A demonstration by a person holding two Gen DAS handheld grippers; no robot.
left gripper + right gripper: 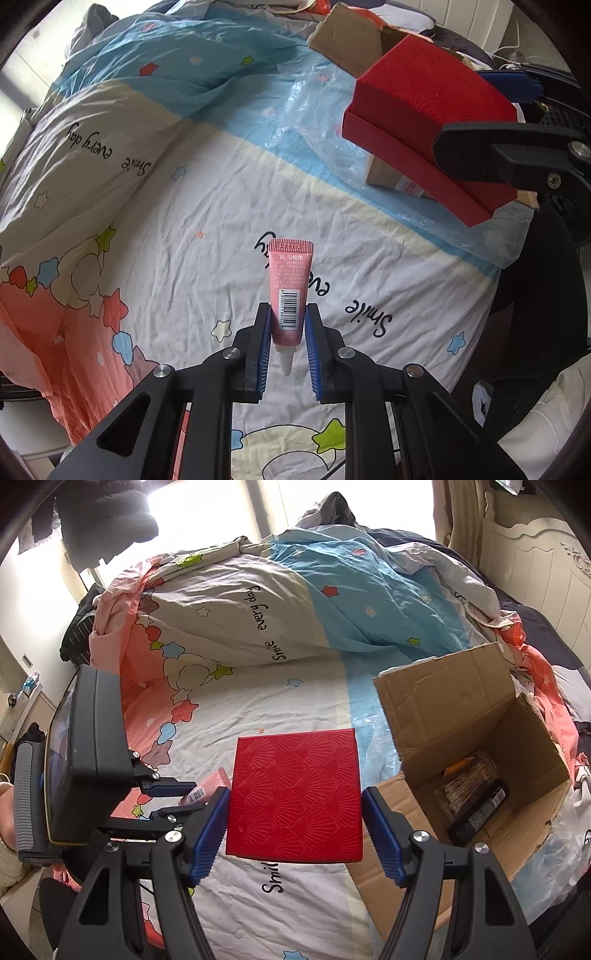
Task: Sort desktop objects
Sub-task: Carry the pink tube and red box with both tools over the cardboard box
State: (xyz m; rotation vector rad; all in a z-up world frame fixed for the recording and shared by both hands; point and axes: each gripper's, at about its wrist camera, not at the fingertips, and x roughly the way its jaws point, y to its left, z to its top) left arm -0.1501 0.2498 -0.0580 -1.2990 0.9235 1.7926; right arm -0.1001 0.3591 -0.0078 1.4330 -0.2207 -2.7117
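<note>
Left gripper: blue pads clamped on 1 pink tube, nozzle toward camera, held above the bedsheet. Right gripper: pads clamped on both sides of 1 red box, lifted just beside 1 open cardboard box, which held dark packaged items.

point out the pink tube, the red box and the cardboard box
pink tube (pixel 290 284), left wrist view, on its printed body above the barcode
red box (pixel 295 794), right wrist view, middle of its patterned lid
cardboard box (pixel 443 716), right wrist view, on its inner back wall
</note>
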